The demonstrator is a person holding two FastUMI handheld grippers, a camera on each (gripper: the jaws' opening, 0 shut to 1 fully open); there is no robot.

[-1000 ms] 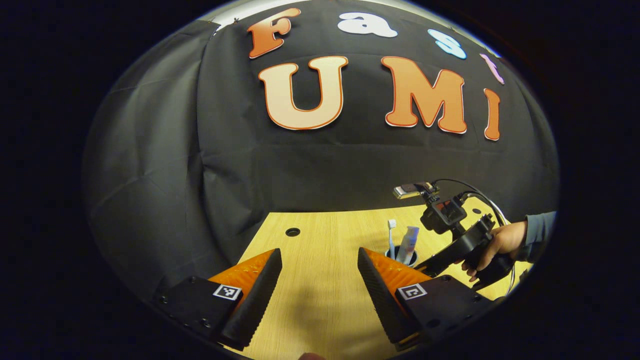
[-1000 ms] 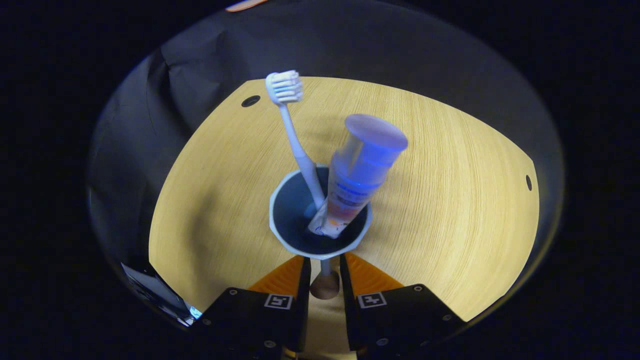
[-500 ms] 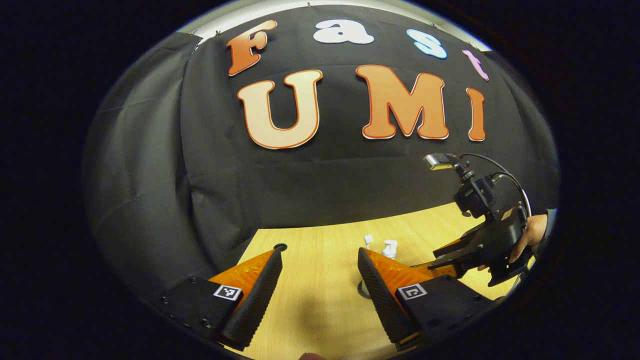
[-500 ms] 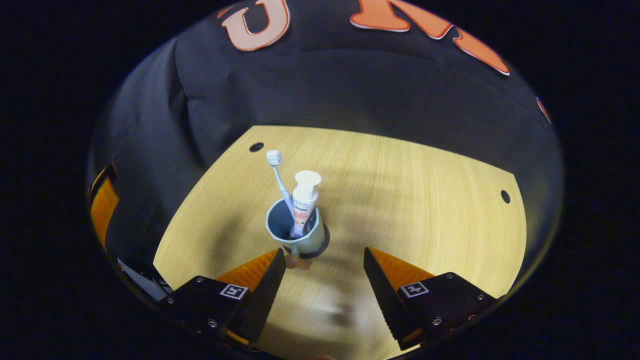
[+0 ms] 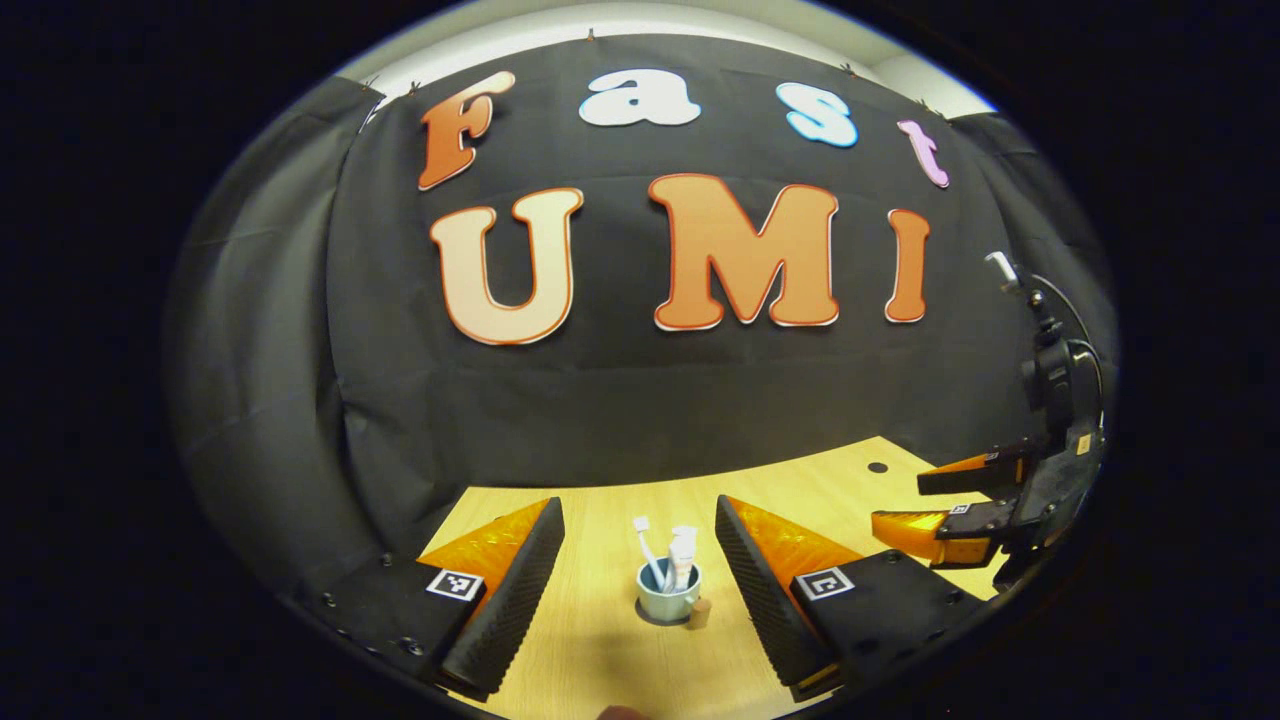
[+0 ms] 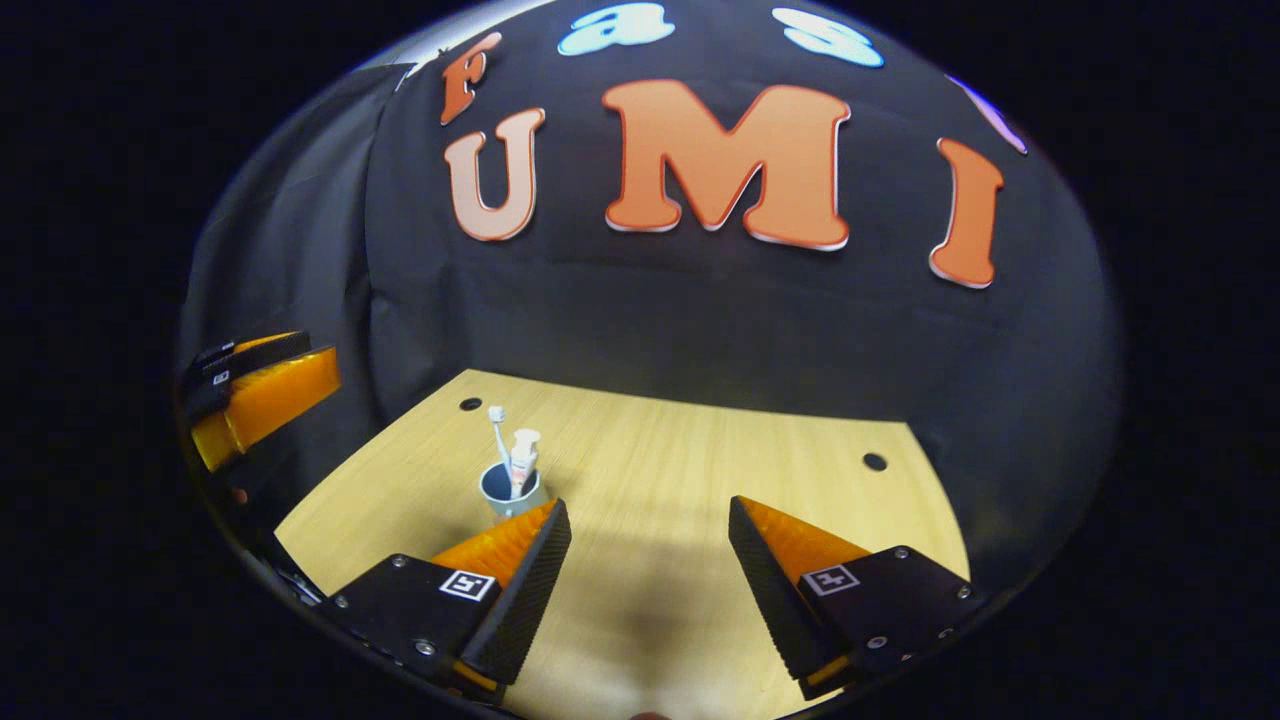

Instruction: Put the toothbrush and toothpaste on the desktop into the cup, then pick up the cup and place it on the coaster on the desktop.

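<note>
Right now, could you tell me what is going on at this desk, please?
The job looks about done. The cup stands on the wooden desktop with the toothbrush and toothpaste upright inside it, on a dark disc that seems to be the coaster. Nothing is being handled: the left gripper and right gripper both hover apart from the cup, jaws wide open and empty.

Recording booth: black cloth wall (image 5: 300,400) behind a bare wooden desktop (image 6: 680,470).
</note>
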